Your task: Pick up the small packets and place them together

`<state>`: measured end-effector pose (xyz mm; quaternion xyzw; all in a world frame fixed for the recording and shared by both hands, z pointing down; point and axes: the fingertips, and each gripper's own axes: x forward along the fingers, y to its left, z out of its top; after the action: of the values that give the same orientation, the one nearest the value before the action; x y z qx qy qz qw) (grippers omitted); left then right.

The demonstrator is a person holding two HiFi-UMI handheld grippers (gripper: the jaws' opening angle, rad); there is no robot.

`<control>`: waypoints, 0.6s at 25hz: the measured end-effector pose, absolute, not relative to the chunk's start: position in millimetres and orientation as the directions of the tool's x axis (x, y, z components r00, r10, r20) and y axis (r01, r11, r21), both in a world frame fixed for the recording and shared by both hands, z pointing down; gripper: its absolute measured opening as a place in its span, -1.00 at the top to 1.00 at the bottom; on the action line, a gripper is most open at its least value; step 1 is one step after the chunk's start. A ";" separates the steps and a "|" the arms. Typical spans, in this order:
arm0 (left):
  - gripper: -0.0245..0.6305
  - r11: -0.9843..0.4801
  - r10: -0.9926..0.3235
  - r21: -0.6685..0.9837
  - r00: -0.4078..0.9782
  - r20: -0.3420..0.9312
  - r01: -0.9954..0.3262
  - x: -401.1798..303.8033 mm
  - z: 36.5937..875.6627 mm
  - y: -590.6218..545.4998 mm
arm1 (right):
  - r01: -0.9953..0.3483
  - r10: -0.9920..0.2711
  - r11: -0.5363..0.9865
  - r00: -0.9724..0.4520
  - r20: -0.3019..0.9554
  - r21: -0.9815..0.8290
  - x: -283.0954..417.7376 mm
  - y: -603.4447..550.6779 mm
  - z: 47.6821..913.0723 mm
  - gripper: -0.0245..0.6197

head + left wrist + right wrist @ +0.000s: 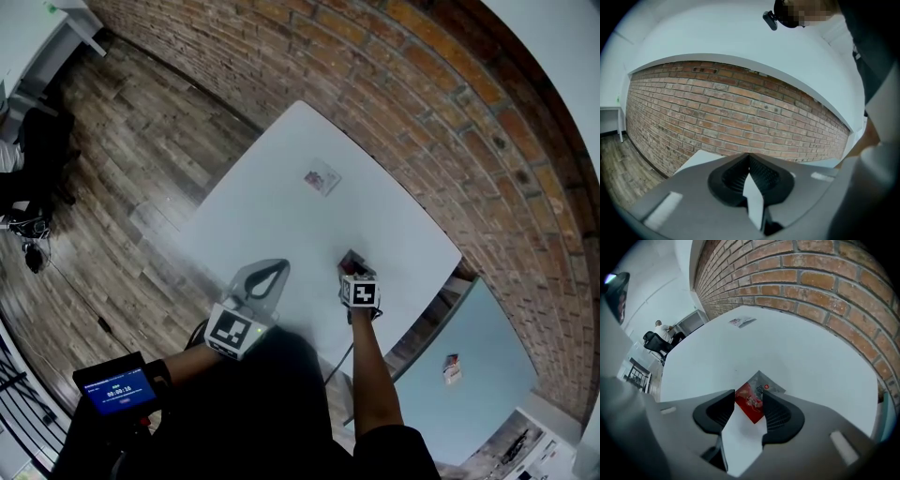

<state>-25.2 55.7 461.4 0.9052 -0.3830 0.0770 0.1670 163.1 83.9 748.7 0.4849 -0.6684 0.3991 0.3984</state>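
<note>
Red packet [753, 408] lies flat on the white worktop [272, 216], close to its near edge, between the spread jaws of the right hand-held gripper [749, 397]; pads not pressing it. 2nd packet [322, 177] lies well apart, toward the brick wall [450, 112]. Left hand-held gripper [749, 161] has its jaws closed together, empty, by the worktop's near edge.

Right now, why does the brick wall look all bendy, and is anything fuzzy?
Left gripper view: the wide lens bows the brick wall into an arch. Head view: the wall curves too, corners dark. Right gripper view: the red packet is fairly sharp; the picture's edges blur.
</note>
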 end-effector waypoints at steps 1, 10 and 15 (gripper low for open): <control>0.93 -0.650 -0.668 0.242 0.693 0.270 -0.721 -26.4 461.9 55.6 | -0.969 -0.333 0.197 -0.207 0.920 -0.147 163.4 81.7 748.4 0.33; 0.93 -0.642 -0.674 0.245 0.687 0.271 -0.727 -29.6 463.0 56.4 | -0.977 -0.370 0.148 -0.196 0.908 -0.150 167.1 69.7 740.9 0.34; 0.93 -0.645 -0.679 0.231 0.686 0.263 -0.728 -29.1 458.0 54.9 | -0.977 -0.449 0.109 -0.211 0.868 -0.181 166.0 81.4 713.3 0.34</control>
<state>-29.1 54.9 458.0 0.9038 -0.3891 0.0762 0.1607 166.0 81.4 713.3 0.5343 -0.6674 0.3998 0.3305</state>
